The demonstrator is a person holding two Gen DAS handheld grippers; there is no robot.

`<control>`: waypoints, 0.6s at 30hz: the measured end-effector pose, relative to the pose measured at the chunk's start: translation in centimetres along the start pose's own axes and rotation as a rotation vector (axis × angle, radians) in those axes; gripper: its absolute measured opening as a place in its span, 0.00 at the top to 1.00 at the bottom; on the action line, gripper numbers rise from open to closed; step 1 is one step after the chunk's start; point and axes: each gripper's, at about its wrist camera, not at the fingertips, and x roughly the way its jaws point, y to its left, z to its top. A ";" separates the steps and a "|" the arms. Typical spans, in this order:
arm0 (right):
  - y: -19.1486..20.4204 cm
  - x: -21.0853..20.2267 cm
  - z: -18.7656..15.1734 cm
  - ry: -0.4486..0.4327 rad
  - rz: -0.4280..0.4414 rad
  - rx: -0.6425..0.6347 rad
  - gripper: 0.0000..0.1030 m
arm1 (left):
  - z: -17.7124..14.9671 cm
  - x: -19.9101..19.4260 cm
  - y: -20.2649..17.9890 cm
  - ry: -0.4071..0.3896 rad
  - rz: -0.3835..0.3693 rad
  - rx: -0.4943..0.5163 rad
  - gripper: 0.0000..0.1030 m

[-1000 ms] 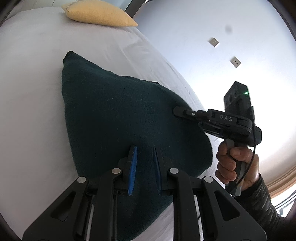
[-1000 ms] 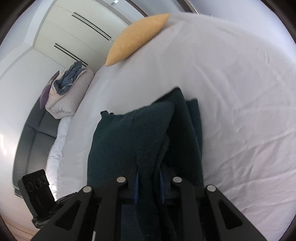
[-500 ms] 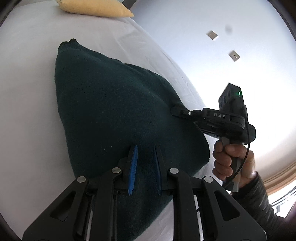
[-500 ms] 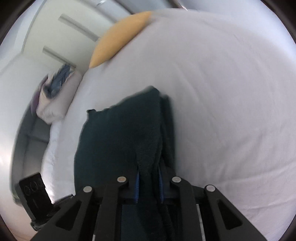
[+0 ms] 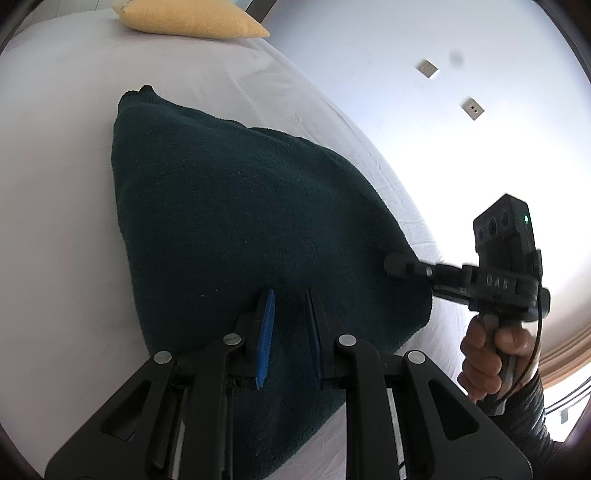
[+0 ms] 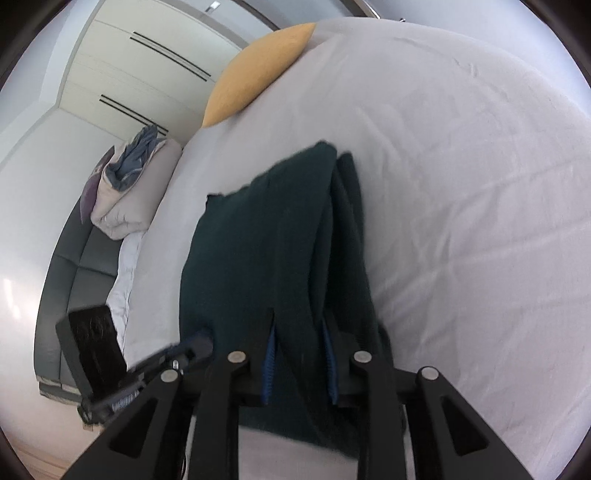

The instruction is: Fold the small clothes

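Note:
A dark green knit garment [image 5: 240, 221] lies folded on the white bed sheet [image 5: 55, 184]. My left gripper [image 5: 290, 295] is shut on its near edge, with knit filling the gap between the blue pads. In the right wrist view the garment [image 6: 258, 240] runs away from me as a long fold. My right gripper [image 6: 300, 325] has that fold between its pads, and its jaws are opening, with blue pad faces showing beside the cloth. Seen from the left, the right gripper [image 5: 393, 266] sits at the garment's right edge, held by a hand [image 5: 491, 354]. The left gripper [image 6: 199, 341] shows low on the left.
A yellow pillow [image 5: 192, 22] lies at the far end of the bed [image 6: 461, 221]. Beside the bed a pile of bedding [image 6: 133, 184] rests on a grey sofa [image 6: 70, 280], with white wardrobe doors [image 6: 129, 66] behind. Two wall sockets [image 5: 428, 68] sit on the right wall.
The right gripper has slid toward the garment's near right edge and its pads stand wider apart. The garment lies lower and flatter. The left gripper has kept its hold.

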 end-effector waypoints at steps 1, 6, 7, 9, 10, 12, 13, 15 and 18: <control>-0.1 -0.1 -0.1 -0.002 -0.015 -0.007 0.81 | 0.0 -0.1 -0.1 -0.001 -0.002 -0.001 0.84; -1.1 -1.2 -0.1 -0.038 -0.038 0.000 0.86 | 0.3 -0.7 -1.1 -0.007 -0.004 0.032 0.84; -1.2 -1.6 -0.3 -0.048 -0.039 -0.002 0.86 | 0.1 -0.8 -1.1 -0.005 -0.003 0.037 0.84; -1.9 -1.7 -0.5 -0.054 -0.047 0.013 0.87 | -0.2 -0.7 -1.2 -0.006 -0.002 0.039 0.84; -2.5 -1.7 -0.6 -0.057 -0.046 0.030 0.88 | -0.6 -0.8 -1.3 -0.007 -0.003 0.034 0.84; -4.1 -1.6 -0.7 -0.068 -0.029 0.079 0.89 | -1.5 -0.6 -1.5 0.007 -0.003 0.037 0.84; -4.9 -1.7 -0.8 -0.075 -0.022 0.102 0.90 | -2.3 -0.4 -1.8 0.022 0.000 0.043 0.84; -5.7 -1.7 -1.1 -0.083 -0.017 0.121 0.90 | -3.8 0.0 -2.4 0.039 0.018 0.079 0.84; -6.4 -0.8 -2.1 -0.068 -0.010 0.121 0.90 | -5.0 0.2 -2.5 0.023 0.029 0.097 0.84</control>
